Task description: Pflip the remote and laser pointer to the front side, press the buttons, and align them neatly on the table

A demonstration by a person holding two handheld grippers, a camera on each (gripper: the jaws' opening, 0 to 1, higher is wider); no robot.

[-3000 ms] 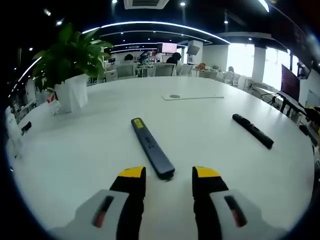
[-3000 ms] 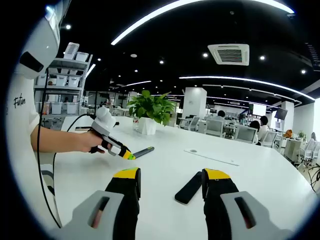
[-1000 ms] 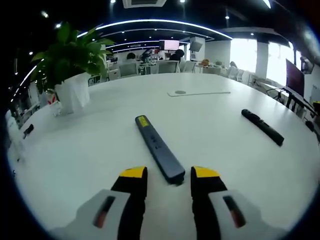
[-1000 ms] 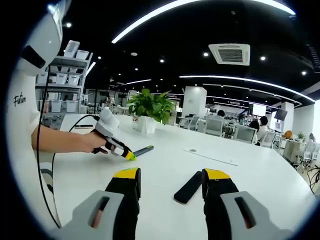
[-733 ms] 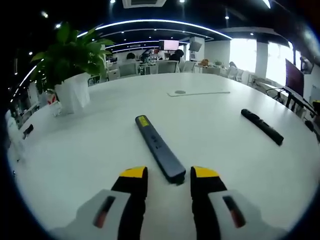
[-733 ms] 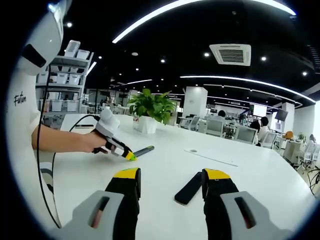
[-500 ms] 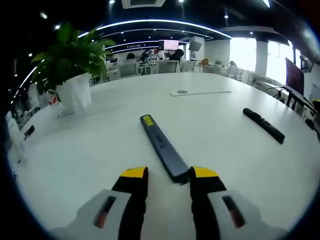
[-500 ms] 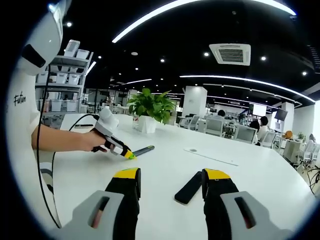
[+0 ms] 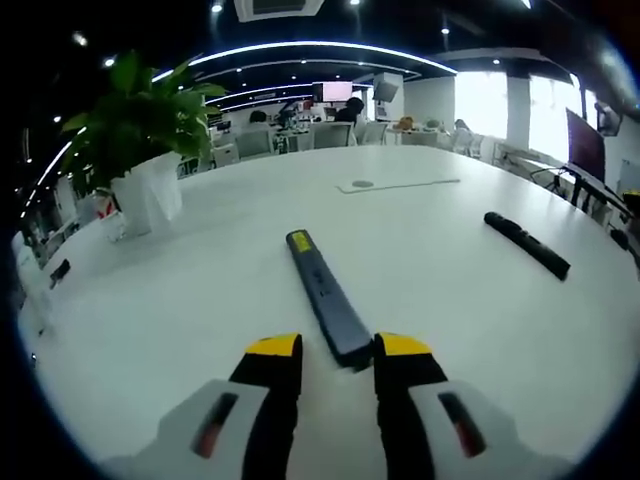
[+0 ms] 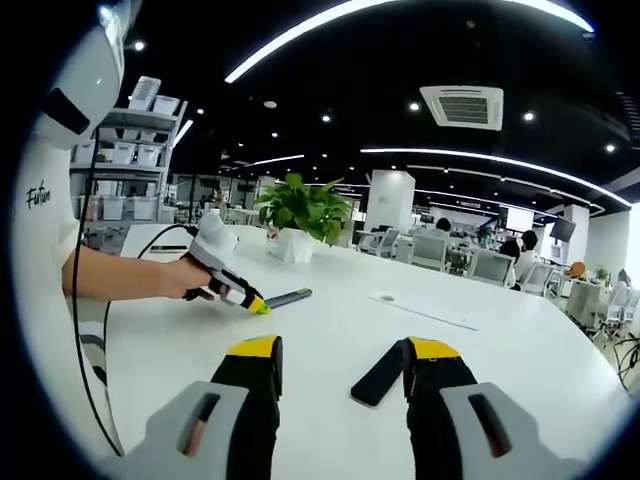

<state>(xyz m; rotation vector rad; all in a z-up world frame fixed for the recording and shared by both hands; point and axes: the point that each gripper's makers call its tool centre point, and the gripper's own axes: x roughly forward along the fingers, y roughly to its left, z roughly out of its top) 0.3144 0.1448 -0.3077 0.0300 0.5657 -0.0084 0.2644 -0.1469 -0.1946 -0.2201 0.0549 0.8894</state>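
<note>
My left claw (image 9: pixel 337 352) stands spread, the near end of the laser pointer (image 9: pixel 326 293) just between its tips; I should centre that end squarely before closing, so it does not swivel. My right claw (image 10: pixel 340 360) is spread too, the remote (image 10: pixel 379 372) beside its right tip. The white table (image 9: pixel 180 290) is smooth and glossy, with a potted plant (image 9: pixel 137 130) in an open office.
</note>
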